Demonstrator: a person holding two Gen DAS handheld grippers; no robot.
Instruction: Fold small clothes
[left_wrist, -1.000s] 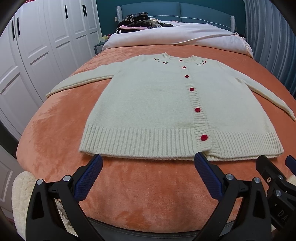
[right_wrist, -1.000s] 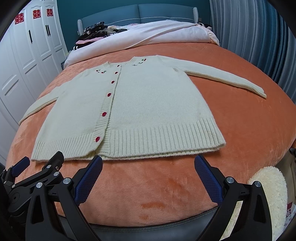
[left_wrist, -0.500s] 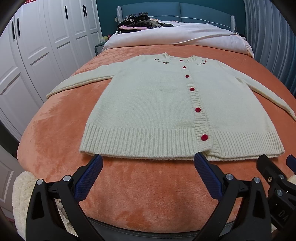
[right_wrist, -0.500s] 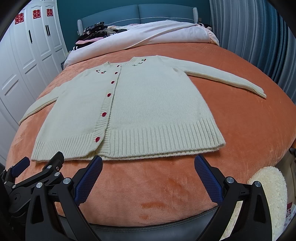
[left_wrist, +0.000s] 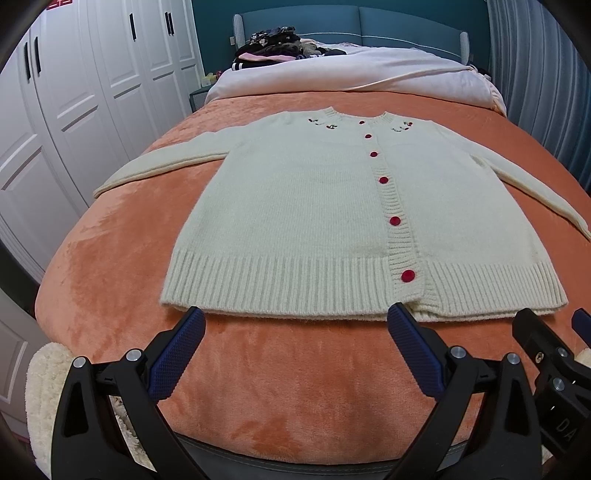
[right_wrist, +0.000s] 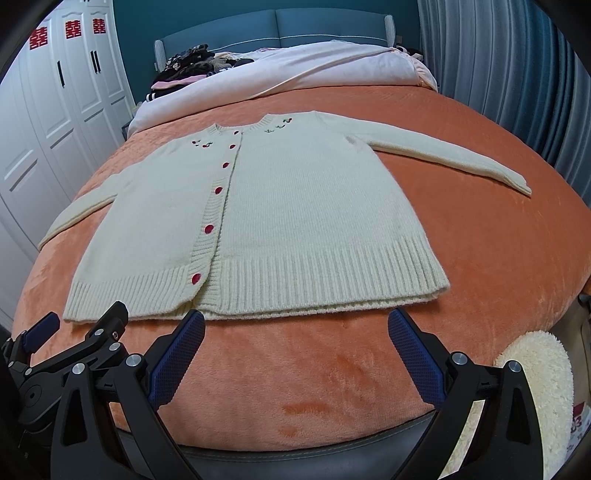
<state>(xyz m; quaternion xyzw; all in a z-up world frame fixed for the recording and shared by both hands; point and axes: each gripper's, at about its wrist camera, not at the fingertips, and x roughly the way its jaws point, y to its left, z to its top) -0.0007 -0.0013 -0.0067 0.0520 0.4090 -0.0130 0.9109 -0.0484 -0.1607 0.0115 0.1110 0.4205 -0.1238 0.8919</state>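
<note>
A cream knitted cardigan with red buttons lies flat and buttoned on an orange blanket, both sleeves spread out to the sides. Its ribbed hem faces me. My left gripper is open just short of the hem, left of the bottom button, with nothing between its blue pads. My right gripper is open too, hovering before the hem's right half. In the right wrist view the left gripper shows at the lower left.
The orange blanket covers a bed whose front edge is just below the grippers. A white duvet and a pile of dark clothes lie at the headboard. White wardrobes stand left, blue curtains right. A fluffy cream cushion sits beside the bed.
</note>
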